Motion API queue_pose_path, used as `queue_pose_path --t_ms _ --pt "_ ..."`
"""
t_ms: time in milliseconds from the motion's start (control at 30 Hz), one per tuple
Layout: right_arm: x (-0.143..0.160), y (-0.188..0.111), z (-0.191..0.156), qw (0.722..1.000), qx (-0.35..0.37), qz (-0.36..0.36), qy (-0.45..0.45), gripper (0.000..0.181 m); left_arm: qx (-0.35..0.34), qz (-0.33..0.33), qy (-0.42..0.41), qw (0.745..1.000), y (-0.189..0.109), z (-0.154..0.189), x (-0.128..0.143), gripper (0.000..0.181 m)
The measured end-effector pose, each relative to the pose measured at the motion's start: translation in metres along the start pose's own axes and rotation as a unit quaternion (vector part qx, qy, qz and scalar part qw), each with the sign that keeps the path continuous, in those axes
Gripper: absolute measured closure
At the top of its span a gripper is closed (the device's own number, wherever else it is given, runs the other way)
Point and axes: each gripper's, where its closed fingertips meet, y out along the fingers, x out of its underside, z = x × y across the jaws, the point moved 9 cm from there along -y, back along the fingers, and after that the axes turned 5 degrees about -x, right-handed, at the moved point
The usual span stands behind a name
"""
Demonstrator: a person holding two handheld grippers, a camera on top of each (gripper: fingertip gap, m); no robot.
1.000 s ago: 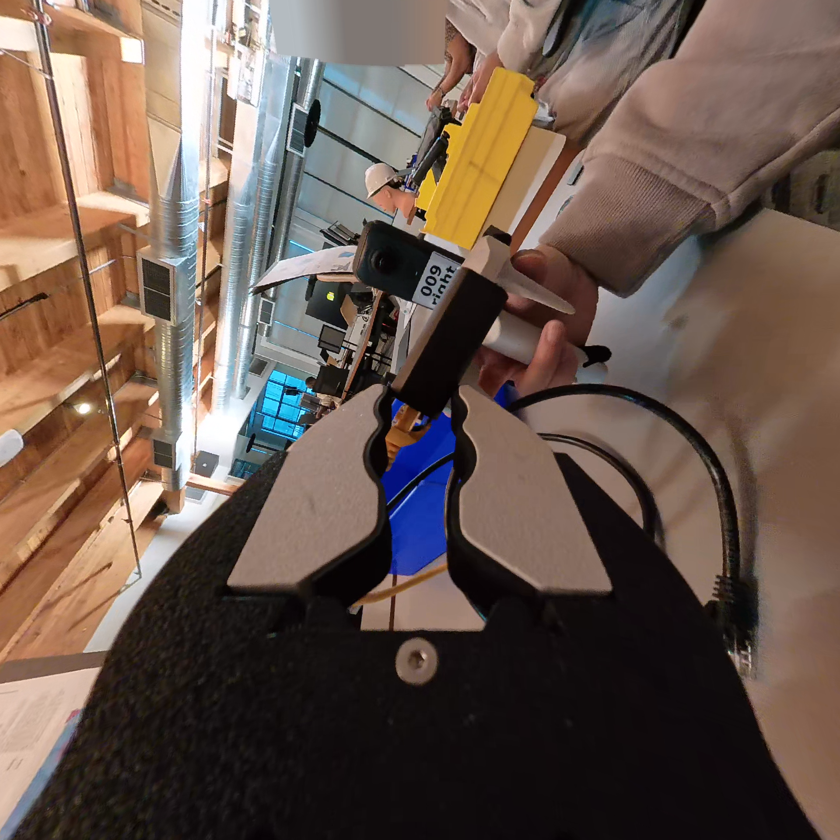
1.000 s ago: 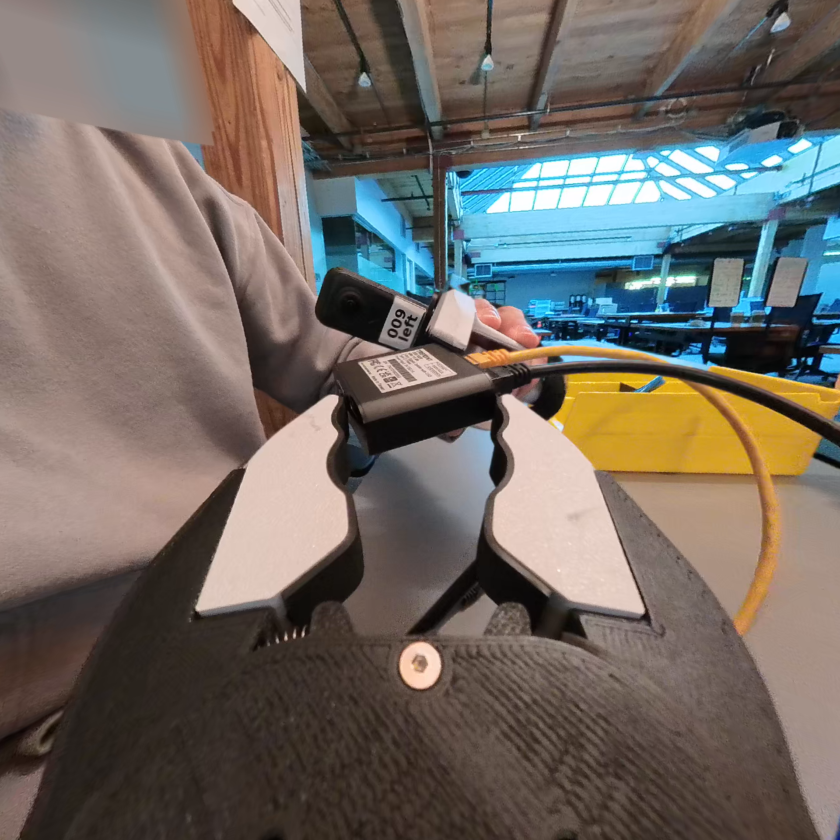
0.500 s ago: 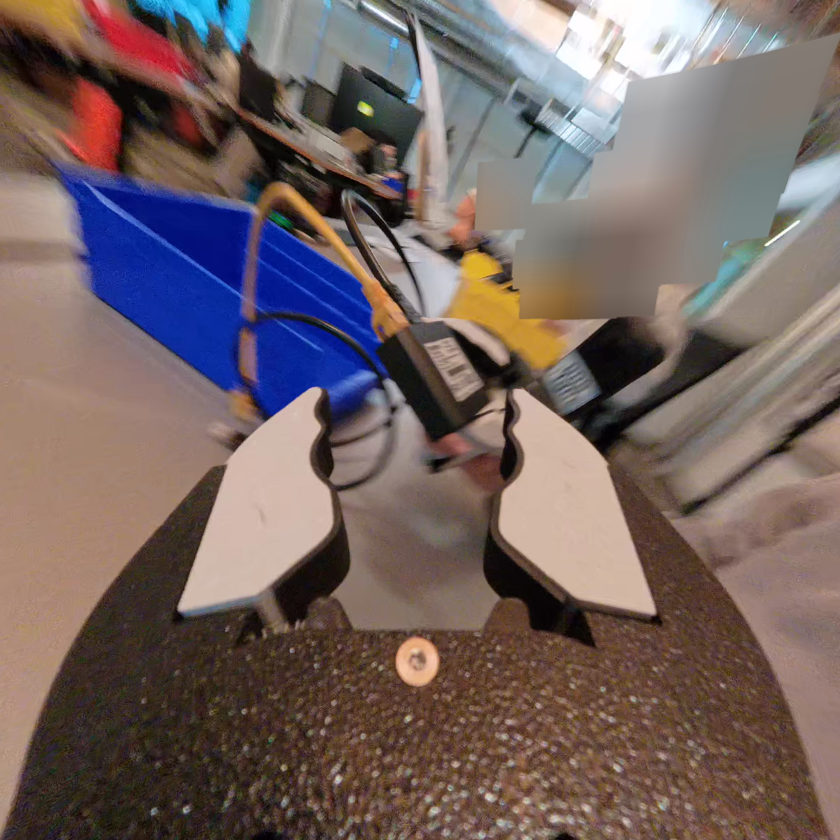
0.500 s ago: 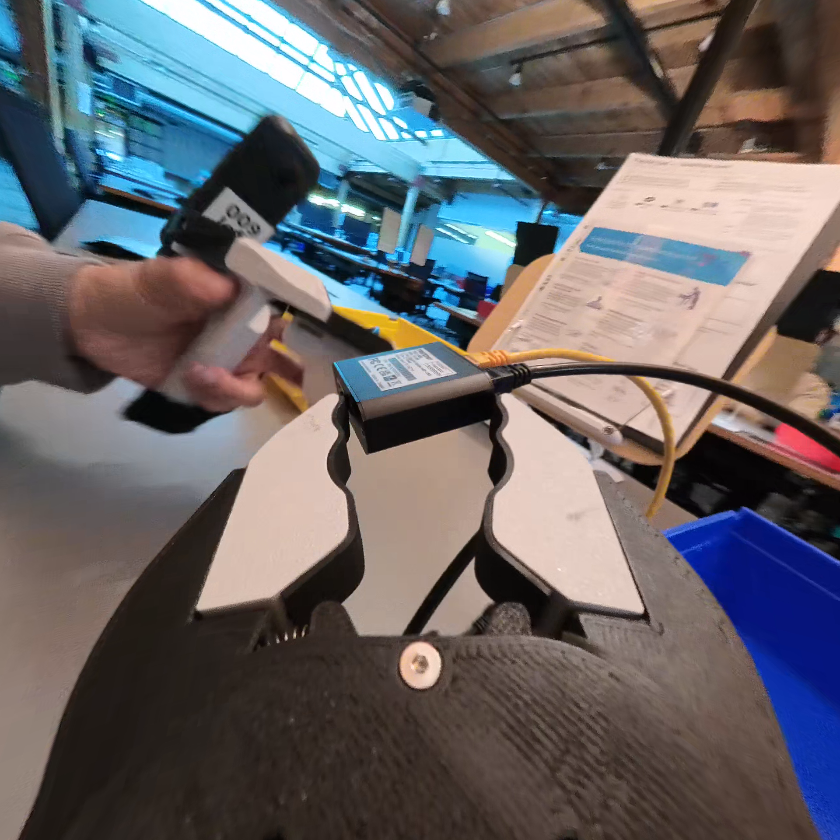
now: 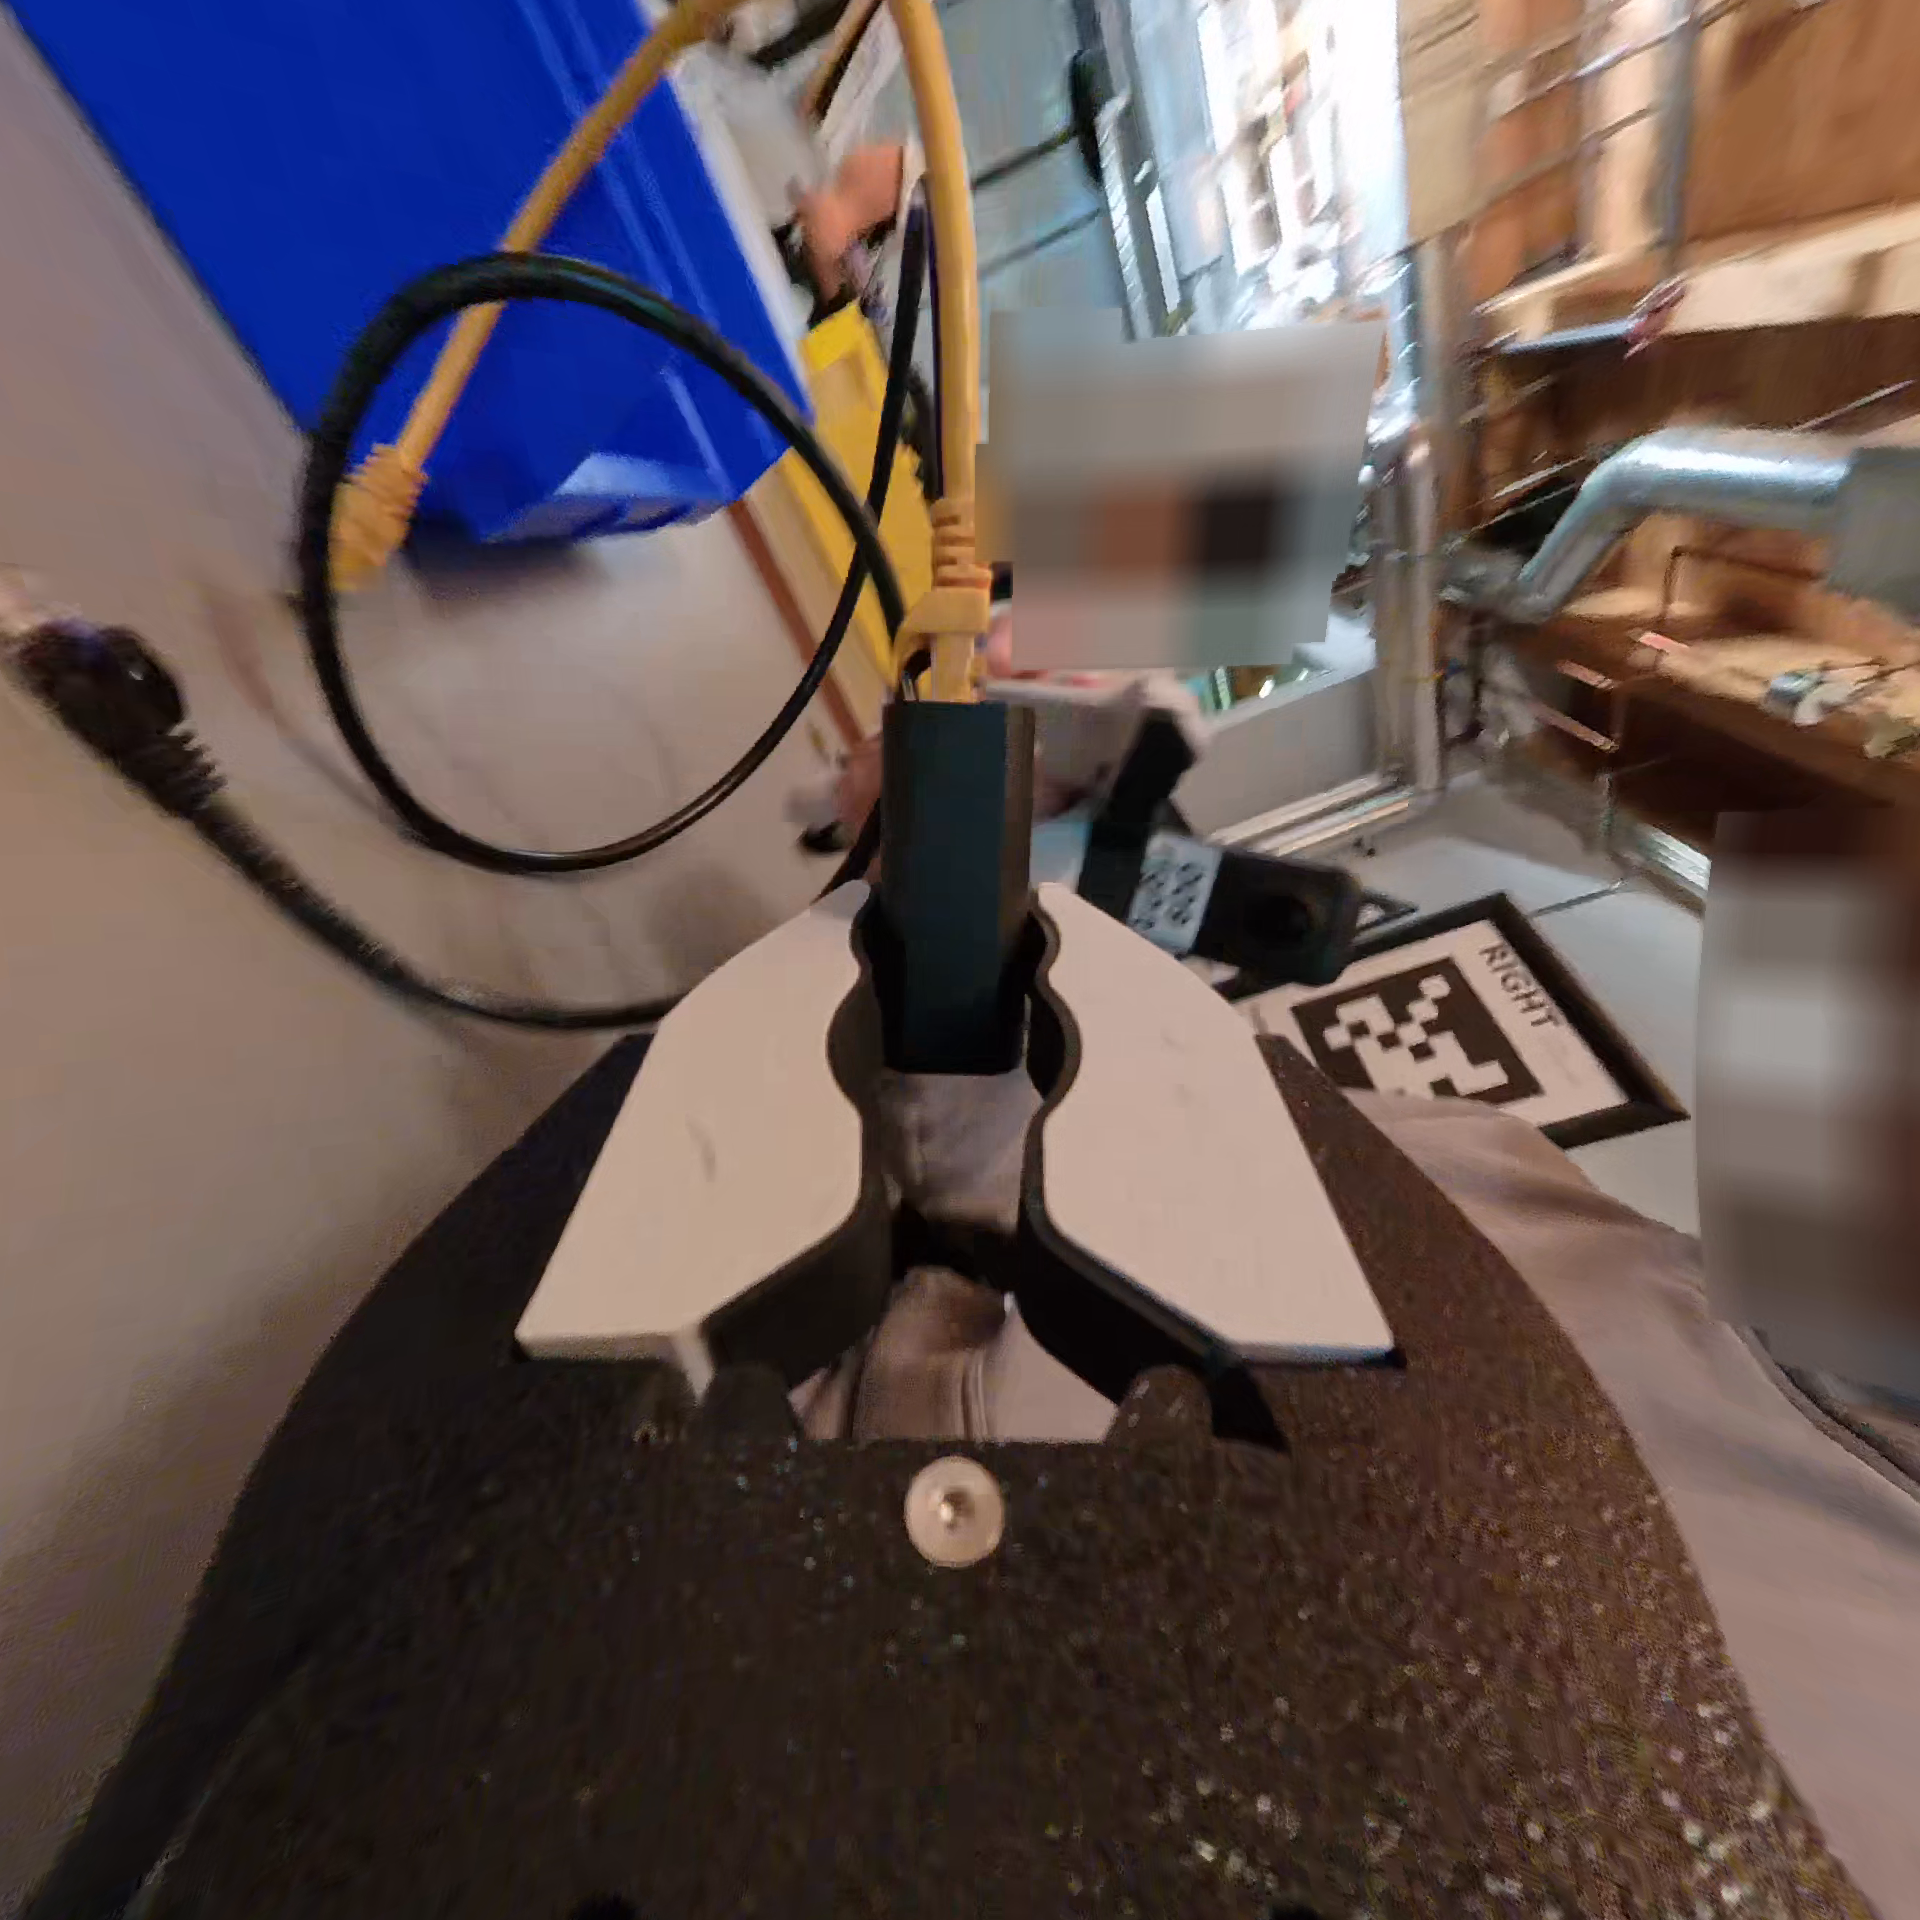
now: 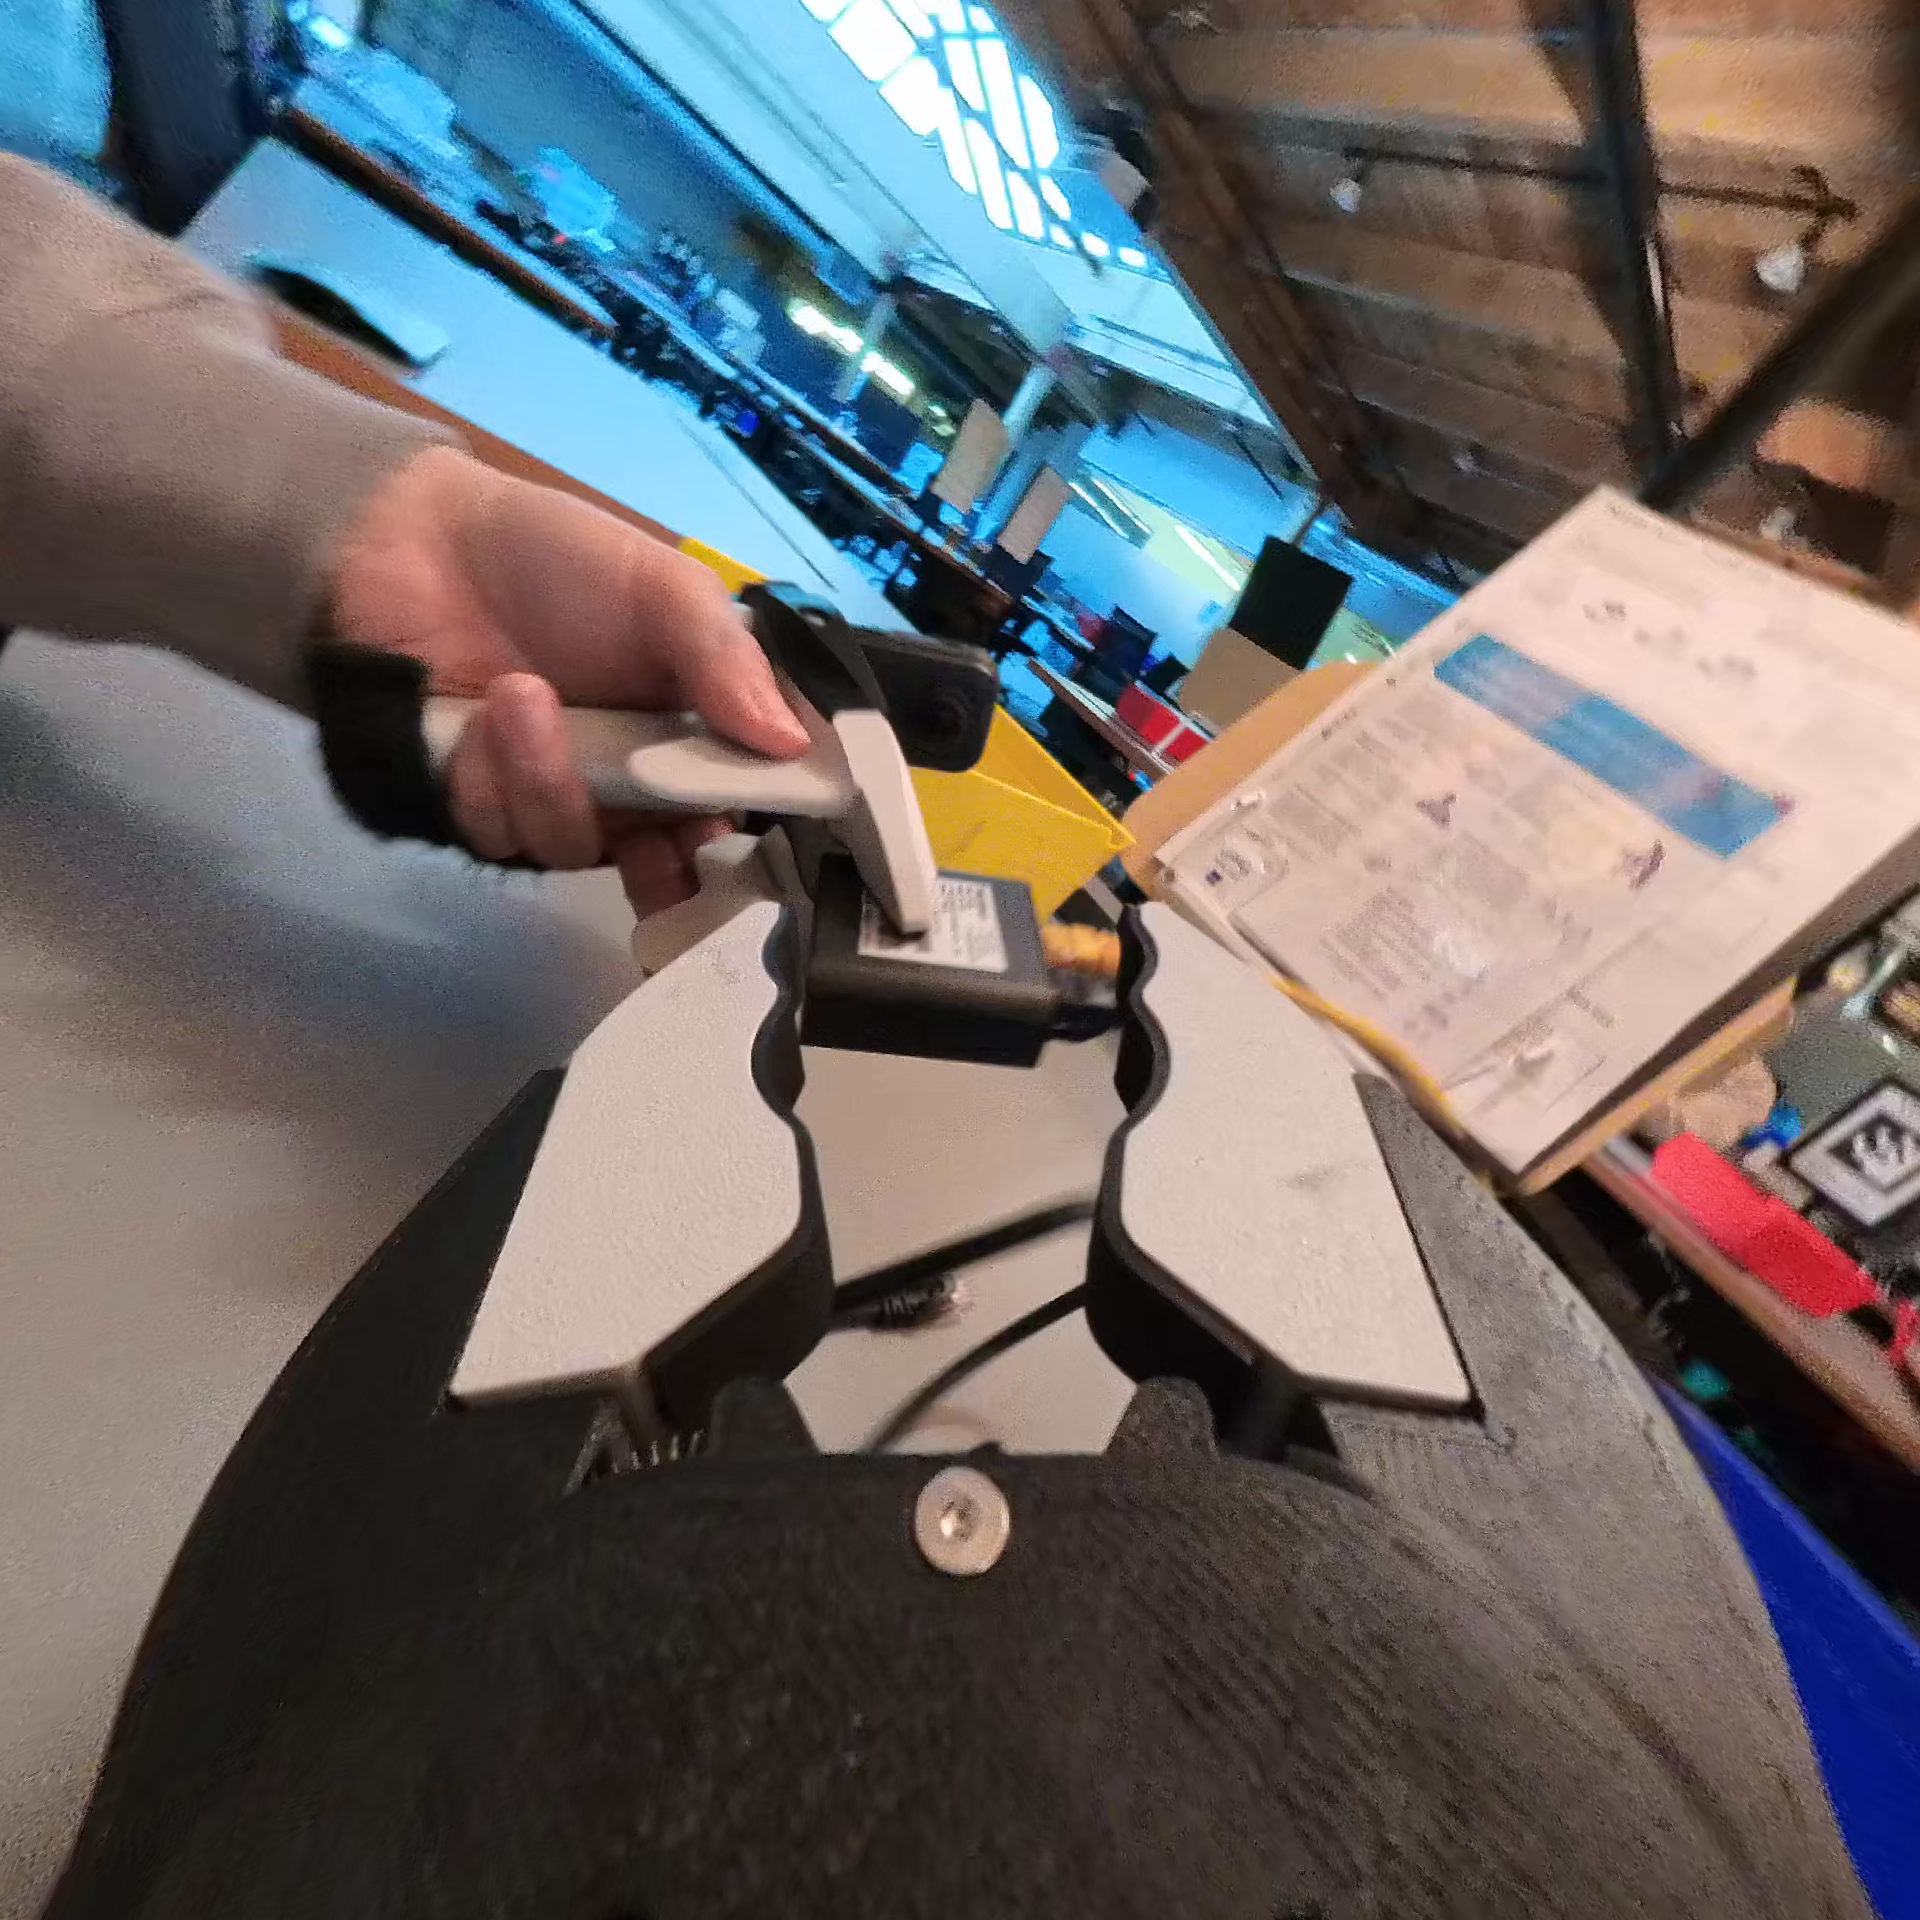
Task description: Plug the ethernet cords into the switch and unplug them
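Each tool [image 5: 951, 971] [image 6: 961, 971] has pale grey wavy-edged fingers, a black textured body, one silver screw; grey sleeve [image 6: 135, 416].

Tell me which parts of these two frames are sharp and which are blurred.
Left wrist view: the left gripper and the switch it clamps are fairly sharp; the yellow cord, blue bin and shelving smear with motion. Right wrist view: the right gripper is crisp, the hand, paper sheet and hall behind are soft; fisheye bends both edges.

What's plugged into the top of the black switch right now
A yellow ethernet cord is plugged into the switch, which the left gripper clamps. A black cord loops beside it; its port is hidden.
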Motion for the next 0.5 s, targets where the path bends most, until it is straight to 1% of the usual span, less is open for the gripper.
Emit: queue_pose_path --t_ms 33,100,167,233,267,300,333,367,400,433,467,500 --pt "-0.008 -0.005 0.004 1.000 -0.021 -0.011 -0.013 0.121 -0.003 -0.034 -0.006 0.999 -0.006 -0.002 -0.003 0.158" --pt "-0.020 -0.011 0.013 0.994 -0.087 -0.055 -0.019 0.102 -0.004 -0.113 -0.013 0.993 -0.015 -0.001 -0.006 0.158" --pt "-0.027 -0.008 0.019 0.982 -0.165 -0.095 -0.017 0.095 -0.020 -0.188 0.010 0.982 -0.019 0.005 -0.009 0.158" --pt "-0.032 0.003 0.024 0.972 -0.211 -0.101 -0.012 0.079 -0.008 -0.257 0.026 0.966 -0.018 0.014 -0.013 0.158" --pt "-0.033 0.008 0.026 0.965 -0.233 -0.117 -0.017 0.078 -0.015 -0.285 0.037 0.958 -0.018 0.017 -0.015 0.158" --pt "-0.038 0.011 0.030 0.958 -0.241 -0.148 -0.050 0.082 -0.031 -0.315 0.050 0.947 -0.017 0.018 -0.018 0.158" --pt "-0.049 0.011 0.037 0.958 -0.222 -0.158 -0.094 0.085 -0.049 -0.340 0.061 0.937 -0.017 0.017 -0.020 0.158" --pt "-0.067 0.011 0.044 0.962 -0.201 -0.134 -0.125 0.089 -0.060 -0.362 0.069 0.928 -0.016 0.018 -0.021 0.158" --pt "-0.085 0.010 0.052 0.967 -0.194 -0.099 -0.134 0.093 -0.061 -0.378 0.075 0.921 -0.015 0.019 -0.021 0.158" --pt "-0.097 0.010 0.058 0.965 -0.213 -0.082 -0.129 0.094 -0.060 -0.392 0.080 0.914 -0.015 0.021 -0.022 0.158" --pt "-0.100 0.013 0.060 0.955 -0.255 -0.098 -0.114 0.090 -0.058 -0.405 0.089 0.908 -0.014 0.024 -0.023 0.158" --pt "-0.096 0.019 0.061 0.941 -0.295 -0.133 -0.097 0.079 -0.054 -0.415 0.097 0.903 -0.013 0.028 -0.024 0.158"
